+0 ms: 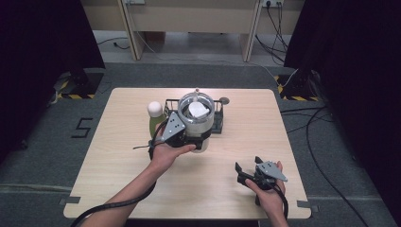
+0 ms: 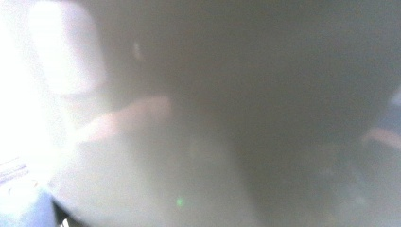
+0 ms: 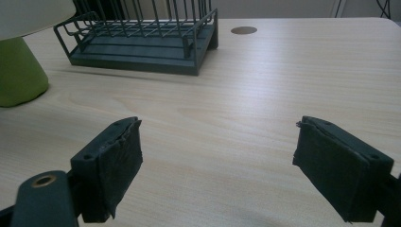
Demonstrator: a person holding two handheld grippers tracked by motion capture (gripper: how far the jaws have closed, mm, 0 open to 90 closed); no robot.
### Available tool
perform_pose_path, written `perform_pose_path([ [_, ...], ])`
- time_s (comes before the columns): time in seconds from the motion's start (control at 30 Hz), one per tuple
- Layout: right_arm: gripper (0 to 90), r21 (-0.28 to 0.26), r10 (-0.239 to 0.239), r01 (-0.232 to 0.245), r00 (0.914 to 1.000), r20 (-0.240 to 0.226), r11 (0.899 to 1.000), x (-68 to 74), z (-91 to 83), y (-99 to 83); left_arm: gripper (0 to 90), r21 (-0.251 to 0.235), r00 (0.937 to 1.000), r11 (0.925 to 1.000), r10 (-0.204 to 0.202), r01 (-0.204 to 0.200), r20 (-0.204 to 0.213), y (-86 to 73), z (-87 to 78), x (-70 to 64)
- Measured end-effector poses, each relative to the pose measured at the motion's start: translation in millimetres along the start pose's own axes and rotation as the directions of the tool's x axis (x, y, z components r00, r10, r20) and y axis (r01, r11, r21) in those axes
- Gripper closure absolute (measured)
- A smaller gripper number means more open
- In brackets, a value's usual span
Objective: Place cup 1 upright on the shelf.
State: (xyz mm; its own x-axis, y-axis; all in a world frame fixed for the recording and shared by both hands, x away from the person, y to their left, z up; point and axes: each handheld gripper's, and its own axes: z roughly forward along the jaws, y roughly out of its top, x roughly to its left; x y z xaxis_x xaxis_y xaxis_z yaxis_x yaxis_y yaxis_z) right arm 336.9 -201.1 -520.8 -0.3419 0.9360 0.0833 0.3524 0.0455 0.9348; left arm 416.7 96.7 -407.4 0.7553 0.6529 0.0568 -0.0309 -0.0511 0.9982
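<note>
Glass jar (image 1: pixel 196 118) with something white inside hangs lifted above the black wire rack (image 1: pixel 218 118), mid-table, left gripper (image 1: pixel 182 136) clamped around its lower part. Right gripper (image 1: pixel 247 171) sits near the front edge, jaws wide apart, empty.

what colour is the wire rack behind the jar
Dark grey, almost black; the wire rack shows best in the right gripper view.
</note>
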Motion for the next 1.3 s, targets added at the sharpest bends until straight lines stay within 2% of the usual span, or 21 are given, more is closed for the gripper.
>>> perform_pose_path([
  [0.3, 15.5, 0.0, 0.005, -0.005, 1.0, 0.0, 1.0, -0.3, -0.8, -0.3, 9.1, -0.011, 1.0, 0.9999, -0.002, 0.002, -0.005, 4.2, 15.4, 0.2],
  [0.77, 15.5, 0.0, 0.005, -0.005, 1.0, 0.003, 1.0, -1.1, -1.2, -0.7, 9.1, -0.035, 0.9988, 0.9994, -0.003, 0.001, -0.05, 4.9, 34.8, 5.8],
  [1.03, 15.5, -0.001, 0.007, -0.007, 1.0, 0.003, 1.0, -1.2, -1.2, -0.7, 9.1, -0.051, 0.9968, 0.9985, 0.014, -0.018, -0.079, 10.1, 47.5, 7.8],
  [1.3, 15.5, -0.004, 0.008, -0.008, 1.0, 0.004, 1.0, -1.5, -1.5, -0.9, 9.1, -0.062, 0.9963, 0.998, -0.008, 0.003, -0.086, 14.1, 59.6, 10.3],
])
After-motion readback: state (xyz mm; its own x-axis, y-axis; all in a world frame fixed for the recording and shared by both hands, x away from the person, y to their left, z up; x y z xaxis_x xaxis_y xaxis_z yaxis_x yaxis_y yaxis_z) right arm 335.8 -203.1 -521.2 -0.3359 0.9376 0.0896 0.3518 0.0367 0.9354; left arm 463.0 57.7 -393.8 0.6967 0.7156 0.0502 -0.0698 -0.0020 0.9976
